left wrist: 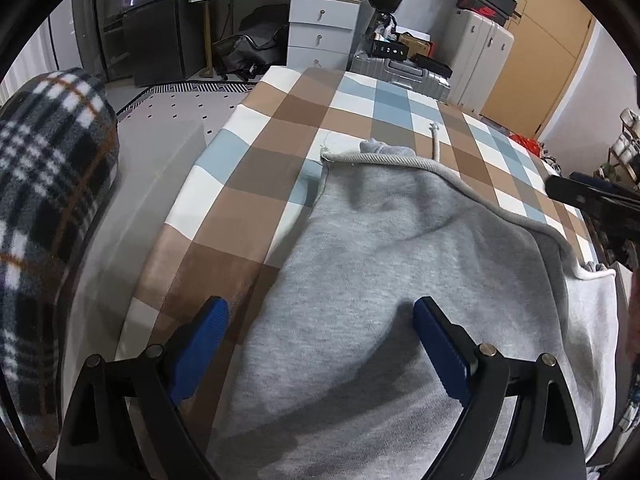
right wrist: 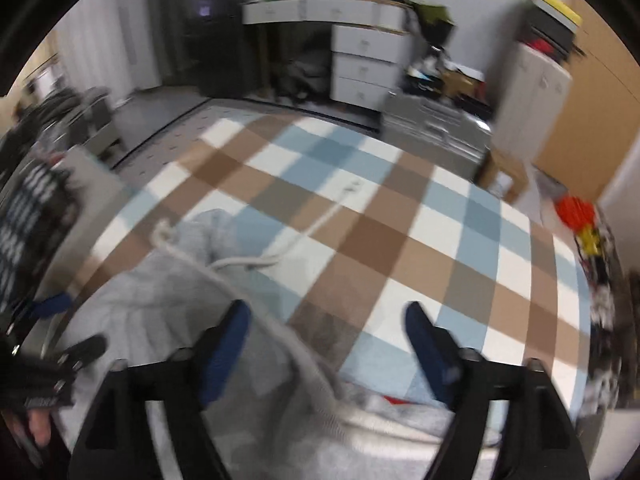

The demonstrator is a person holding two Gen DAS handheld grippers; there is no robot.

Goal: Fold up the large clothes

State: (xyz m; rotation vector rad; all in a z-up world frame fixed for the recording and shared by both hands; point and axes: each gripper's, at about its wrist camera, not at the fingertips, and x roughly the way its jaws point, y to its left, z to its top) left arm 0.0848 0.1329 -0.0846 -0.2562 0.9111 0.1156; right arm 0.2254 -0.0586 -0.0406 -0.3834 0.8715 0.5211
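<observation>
Left wrist view: grey hoodie (left wrist: 400, 264) lengthwise, hood end farthest.

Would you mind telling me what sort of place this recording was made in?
Most likely a lived-in bedroom or spare room: a grey hooded garment lies on a checked bed cover, with a white drawer desk and hard-shell suitcases stacked behind it.

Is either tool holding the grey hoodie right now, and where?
No. Both the left tool and right tool stand open above the hoodie, gripping nothing.
</observation>
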